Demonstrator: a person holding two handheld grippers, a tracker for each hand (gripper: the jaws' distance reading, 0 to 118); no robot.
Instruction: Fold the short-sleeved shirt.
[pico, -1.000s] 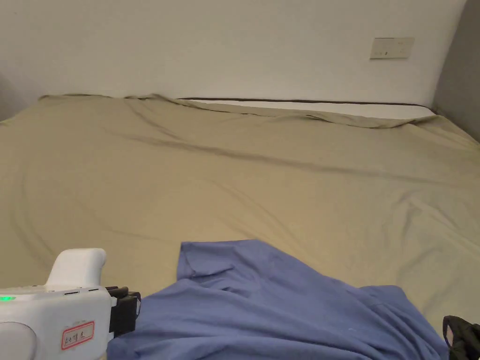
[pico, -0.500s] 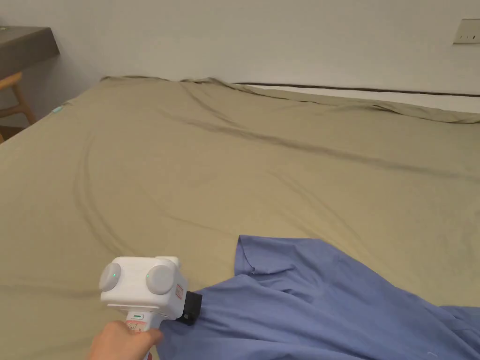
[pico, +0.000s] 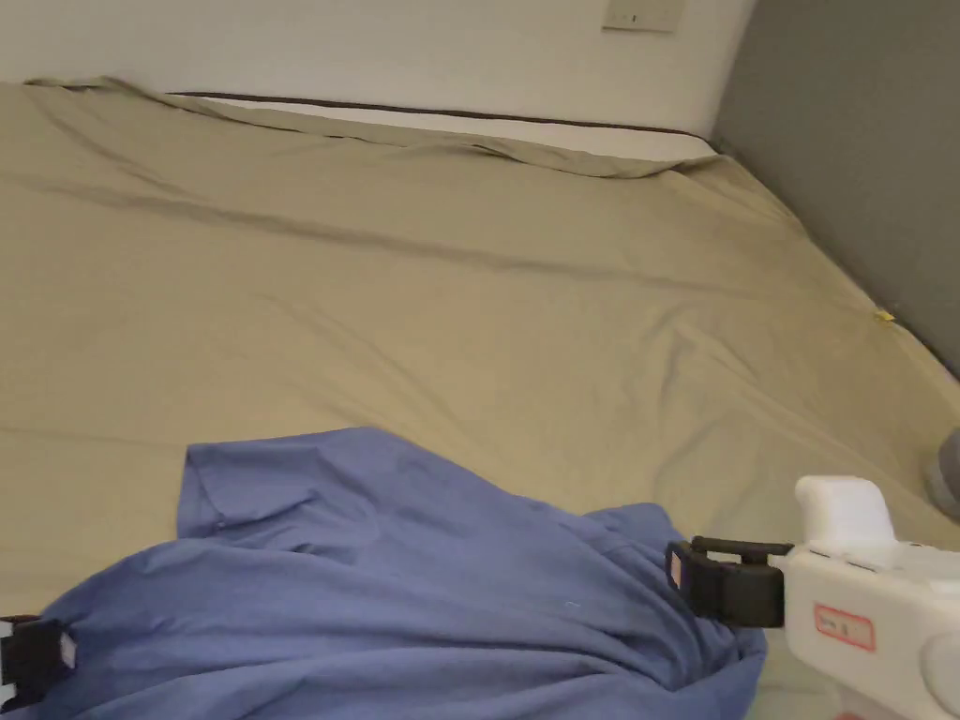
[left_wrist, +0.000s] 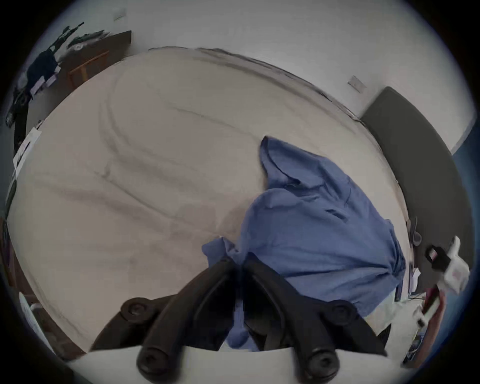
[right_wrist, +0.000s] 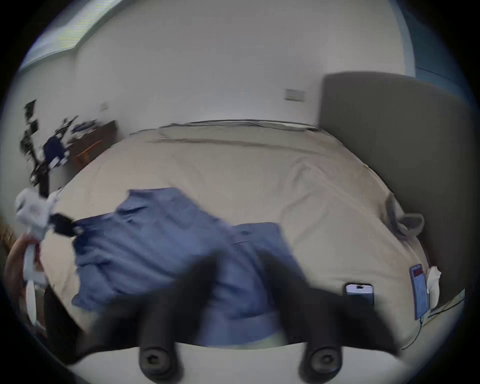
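On the near edge of the bed (pico: 487, 309), in the head view, the blue shirt (pico: 394, 581) lies rumpled, the right claw (pico: 677, 568) just beside its right end. In the left gripper view, the left claw (left_wrist: 239, 262) is clamped on the shirt's edge. In the right gripper view, the blurred jaws stand apart over the cloth.
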